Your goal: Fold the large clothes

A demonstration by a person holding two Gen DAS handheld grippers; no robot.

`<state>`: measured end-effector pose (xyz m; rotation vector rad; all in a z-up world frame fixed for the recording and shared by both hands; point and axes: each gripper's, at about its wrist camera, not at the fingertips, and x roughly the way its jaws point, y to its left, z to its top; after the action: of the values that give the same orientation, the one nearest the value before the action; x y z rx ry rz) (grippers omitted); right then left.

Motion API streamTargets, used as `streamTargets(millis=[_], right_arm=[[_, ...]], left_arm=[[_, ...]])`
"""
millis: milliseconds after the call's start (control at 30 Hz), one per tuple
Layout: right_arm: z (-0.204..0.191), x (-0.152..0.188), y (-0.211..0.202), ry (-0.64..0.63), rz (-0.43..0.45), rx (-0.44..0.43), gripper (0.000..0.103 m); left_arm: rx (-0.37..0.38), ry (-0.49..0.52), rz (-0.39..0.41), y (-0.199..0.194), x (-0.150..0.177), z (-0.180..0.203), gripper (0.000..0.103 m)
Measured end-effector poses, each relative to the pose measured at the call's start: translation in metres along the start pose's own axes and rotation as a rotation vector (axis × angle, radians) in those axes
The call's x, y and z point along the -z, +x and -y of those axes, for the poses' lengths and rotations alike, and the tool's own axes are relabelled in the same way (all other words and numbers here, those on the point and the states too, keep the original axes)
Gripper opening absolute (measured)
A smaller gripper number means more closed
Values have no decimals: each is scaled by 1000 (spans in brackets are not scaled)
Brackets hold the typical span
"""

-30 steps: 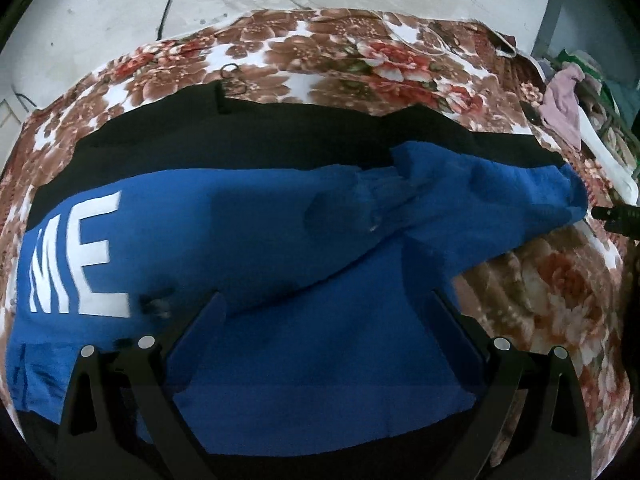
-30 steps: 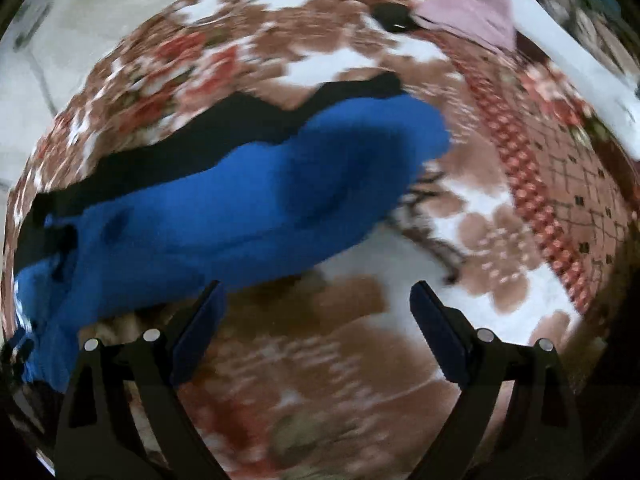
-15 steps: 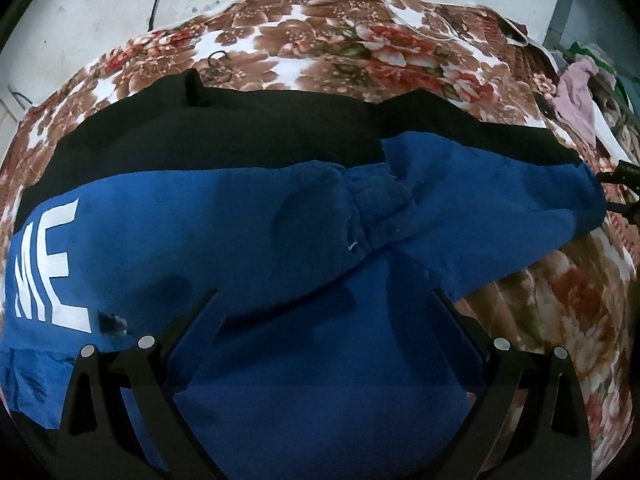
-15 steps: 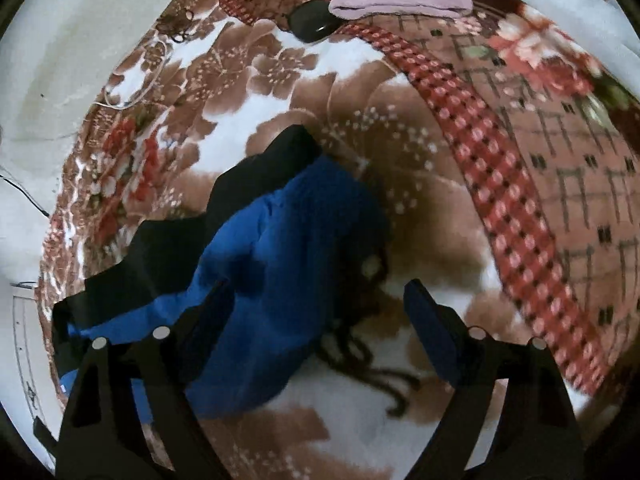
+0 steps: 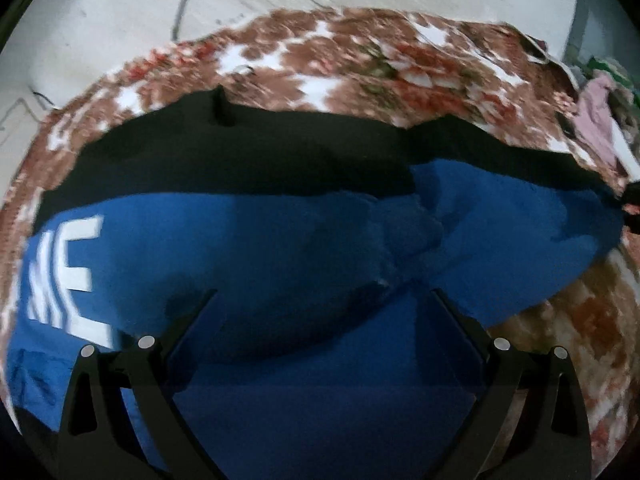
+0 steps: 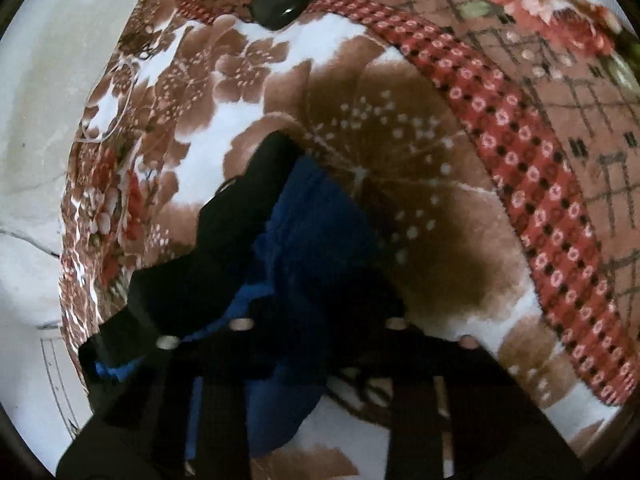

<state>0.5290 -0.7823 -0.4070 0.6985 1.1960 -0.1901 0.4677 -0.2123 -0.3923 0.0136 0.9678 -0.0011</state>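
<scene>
Right gripper [image 6: 320, 320] jaws have just been closing, now narrow, pinched on the sleeve end of the blue-and-black garment [image 6: 316, 232] lying between them on the floral blanket [image 6: 420, 184]. Risk: shallow bite slips, or blanket pile gets caught too. Left gripper [image 5: 324, 300] jaws wide, garment body spread beneath and ahead; nothing pinning it, so it may drag.
</scene>
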Motion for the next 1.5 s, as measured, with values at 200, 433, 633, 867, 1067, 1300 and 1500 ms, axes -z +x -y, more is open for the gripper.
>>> streamTargets(millis=[200, 433, 633, 867, 1067, 1300, 1500], right_arm=[[-14, 9, -46, -18, 100, -32, 19], [-97, 25, -115, -255, 208, -95, 18], [-220, 78, -142, -432, 193, -231, 18], [-375, 167, -132, -600, 116, -380, 18], [-481, 247, -103, -721, 43, -416, 18], [-562, 337, -52, -831, -66, -455, 18], [-604, 423, 21, -899, -145, -364, 18]], left_arm=[[-21, 18, -7, 9, 1, 2, 97], [12, 46, -93, 45, 22, 13, 97], [29, 38, -50, 46, 28, 12, 97], [45, 63, -86, 43, 29, 14, 97], [173, 67, -60, -24, 47, -23, 97], [100, 54, -77, -70, 105, -122, 97], [48, -6, -103, -76, 140, -200, 97]])
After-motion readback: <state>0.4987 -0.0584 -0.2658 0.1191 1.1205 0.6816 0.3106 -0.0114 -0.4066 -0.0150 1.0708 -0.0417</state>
